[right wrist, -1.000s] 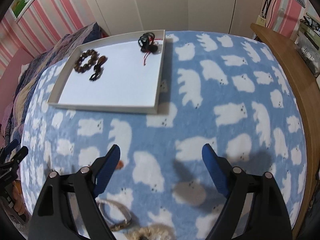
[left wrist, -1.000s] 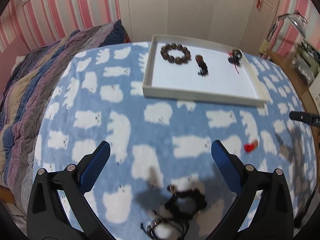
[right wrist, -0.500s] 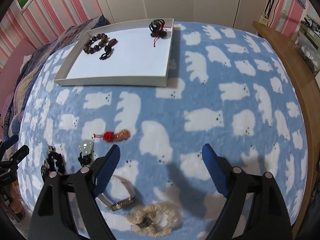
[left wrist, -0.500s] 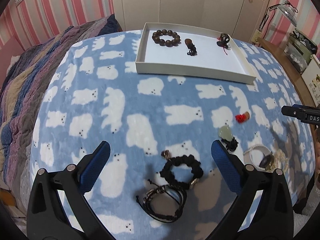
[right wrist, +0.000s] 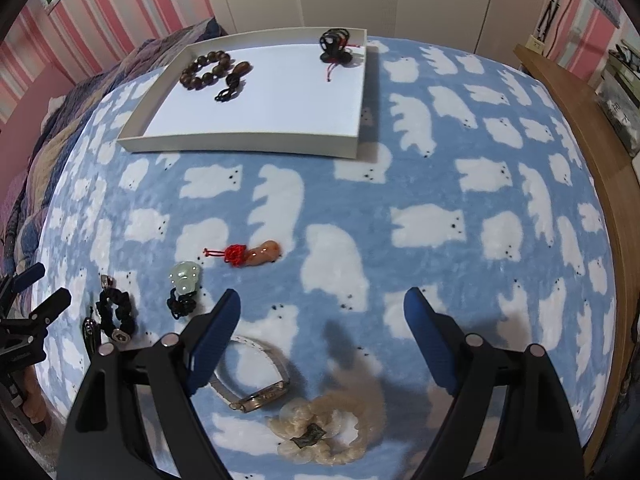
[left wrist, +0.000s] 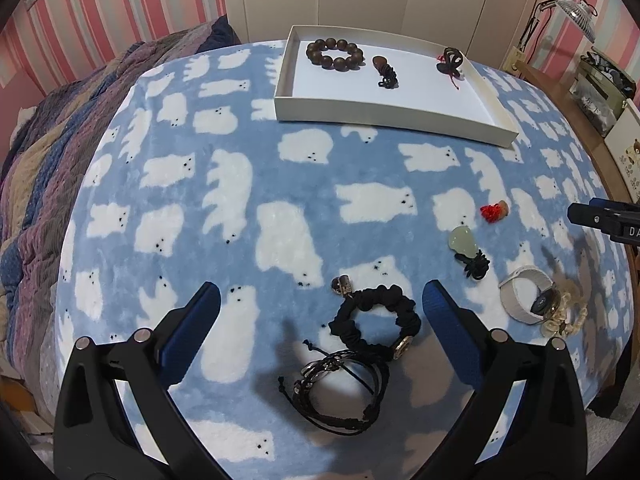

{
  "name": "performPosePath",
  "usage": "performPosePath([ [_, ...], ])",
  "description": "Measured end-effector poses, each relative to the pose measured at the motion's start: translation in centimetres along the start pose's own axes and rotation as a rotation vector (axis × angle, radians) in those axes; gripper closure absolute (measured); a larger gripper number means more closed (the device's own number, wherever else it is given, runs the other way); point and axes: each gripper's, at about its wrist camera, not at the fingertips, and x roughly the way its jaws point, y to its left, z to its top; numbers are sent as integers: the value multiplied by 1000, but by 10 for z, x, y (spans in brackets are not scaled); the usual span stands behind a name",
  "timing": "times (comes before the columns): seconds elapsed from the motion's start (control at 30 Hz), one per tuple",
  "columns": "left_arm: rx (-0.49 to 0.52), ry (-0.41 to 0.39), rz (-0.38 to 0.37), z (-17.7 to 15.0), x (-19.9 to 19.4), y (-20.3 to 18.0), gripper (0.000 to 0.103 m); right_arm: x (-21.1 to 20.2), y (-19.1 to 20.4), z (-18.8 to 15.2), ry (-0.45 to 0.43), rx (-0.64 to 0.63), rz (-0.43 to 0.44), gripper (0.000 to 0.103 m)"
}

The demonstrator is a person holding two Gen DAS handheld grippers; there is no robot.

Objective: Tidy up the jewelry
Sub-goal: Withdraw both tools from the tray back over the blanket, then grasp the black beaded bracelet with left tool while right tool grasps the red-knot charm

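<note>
Blanket-covered bed bears a white tray (left wrist: 384, 110) holding a bead bracelet (left wrist: 335, 54); both grippers gape empty.

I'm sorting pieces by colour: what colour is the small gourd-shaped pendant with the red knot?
Orange-pink; the gourd-shaped pendant shows best in the right wrist view.

The left gripper (left wrist: 320, 308) fills the bottom of the frame with its blue-padded jaws spread wide above a black fabric scrunchie bracelet (left wrist: 376, 322) and a tangle of black cord bracelets (left wrist: 340, 396), gripping neither. Up the right side lie a white-strapped watch (left wrist: 520, 300), a pale green jade pendant on black cord (left wrist: 466, 246) and a small red-knotted charm (left wrist: 495, 211) on the blue fleece blanket with white bears (left wrist: 240, 208). At top centre, a shallow white rectangular tray (left wrist: 392, 114) holds a brown wooden bead bracelet (left wrist: 335, 54), with two dark pendants to its right.
</note>
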Motion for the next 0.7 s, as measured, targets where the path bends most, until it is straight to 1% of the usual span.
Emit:
performPosePath([
  [0.2,9,25,-19,3,4,-3,4,10,9,4,49,-22,21,19],
  [0.33,30,40,-23,4,5,-6,5,15,18,8,72,-55,14,19],
  [0.4,46,59,-29,4,8,-8,8,18,23,10,91,-70,22,19],
  [0.47,66,81,-27,4,11,-10,16,21,27,11,104,-89,20,19],
  [0.57,88,120,-35,3,19,-12,25,26,33,14,118,-109,24,20],
  [0.7,93,162,-50,2,31,-13,26,34,41,19,140,-126,33,21],
])
